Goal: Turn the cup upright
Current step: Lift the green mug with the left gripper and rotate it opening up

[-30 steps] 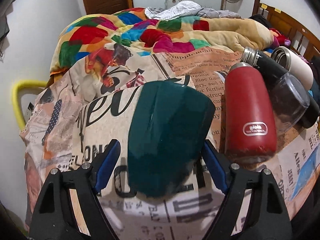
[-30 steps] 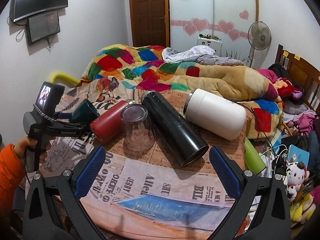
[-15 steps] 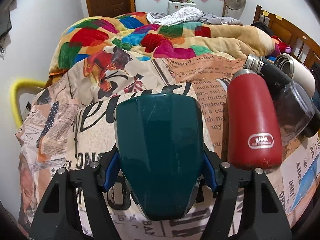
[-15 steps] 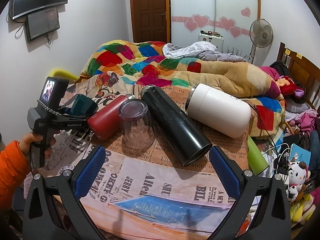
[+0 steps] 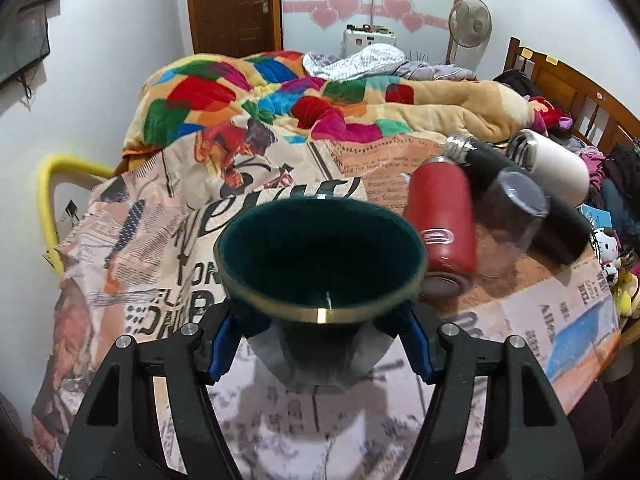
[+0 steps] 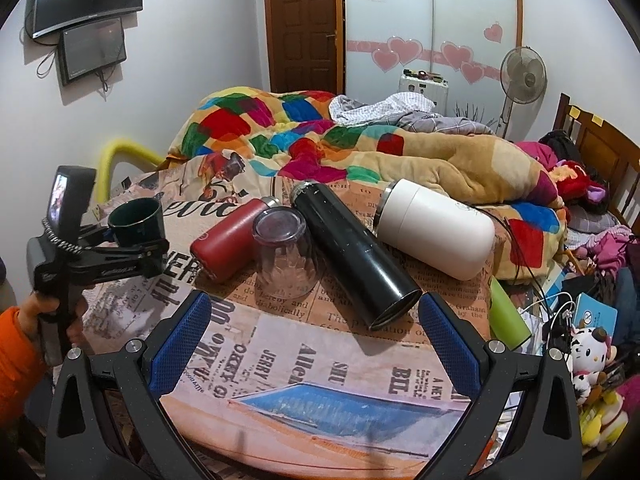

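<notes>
Gripping dark green cup (image 5: 320,264), mouth up, in left tongs (image 5: 320,344).

Blue pads (image 5: 222,344) clamp the cup's lower body on both sides, cup held above the newsprint-cloth surface (image 5: 140,280). To the right of left tongs lie a red flask (image 5: 444,224), an upside-down clear tumbler (image 5: 512,216), a black flask (image 5: 560,220) & a white flask (image 5: 556,168). Right tongs (image 6: 314,344) spread wide, holding nothing; black flask lies just ahead of them, clear tumbler ahead-left.

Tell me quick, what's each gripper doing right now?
Left gripper: closed on the green cup, mouth up.
Right gripper: jaws open, holding nothing.
</notes>
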Motion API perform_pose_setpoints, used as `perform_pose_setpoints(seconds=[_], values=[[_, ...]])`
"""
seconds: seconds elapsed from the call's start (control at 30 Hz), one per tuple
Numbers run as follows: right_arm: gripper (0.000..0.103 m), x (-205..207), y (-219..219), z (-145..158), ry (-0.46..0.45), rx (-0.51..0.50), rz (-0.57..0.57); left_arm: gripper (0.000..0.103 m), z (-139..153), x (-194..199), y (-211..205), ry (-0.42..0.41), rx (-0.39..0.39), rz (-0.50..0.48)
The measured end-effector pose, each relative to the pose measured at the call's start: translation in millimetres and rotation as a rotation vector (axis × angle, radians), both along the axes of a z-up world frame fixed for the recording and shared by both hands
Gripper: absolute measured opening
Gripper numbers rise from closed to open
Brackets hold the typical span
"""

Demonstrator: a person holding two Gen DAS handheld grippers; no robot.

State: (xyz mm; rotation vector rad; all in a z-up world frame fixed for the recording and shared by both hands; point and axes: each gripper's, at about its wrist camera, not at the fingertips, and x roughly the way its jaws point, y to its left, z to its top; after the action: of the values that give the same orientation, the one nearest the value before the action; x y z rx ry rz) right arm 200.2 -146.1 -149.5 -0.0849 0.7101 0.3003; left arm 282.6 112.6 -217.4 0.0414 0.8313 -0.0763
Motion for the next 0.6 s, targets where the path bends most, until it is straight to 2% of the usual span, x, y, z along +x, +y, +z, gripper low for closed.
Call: perform_pose_setpoints(seconds=[0.13, 0.47, 0.6], values=[[0.103, -10, -1, 9, -0.022, 0.006, 0.006, 0.068, 21, -21, -12, -0.042, 0.024, -0.013], [0.103, -40, -13, 34, -0.084, 0.031, 0.001, 0.068, 81, -76, -59, -0.154, 0.028, -0.085], [0.103, -48, -23, 39, -0.097, 0.043, -0.015, 0.068, 93, -94, -80, -0.173, 0.037, -0.116]])
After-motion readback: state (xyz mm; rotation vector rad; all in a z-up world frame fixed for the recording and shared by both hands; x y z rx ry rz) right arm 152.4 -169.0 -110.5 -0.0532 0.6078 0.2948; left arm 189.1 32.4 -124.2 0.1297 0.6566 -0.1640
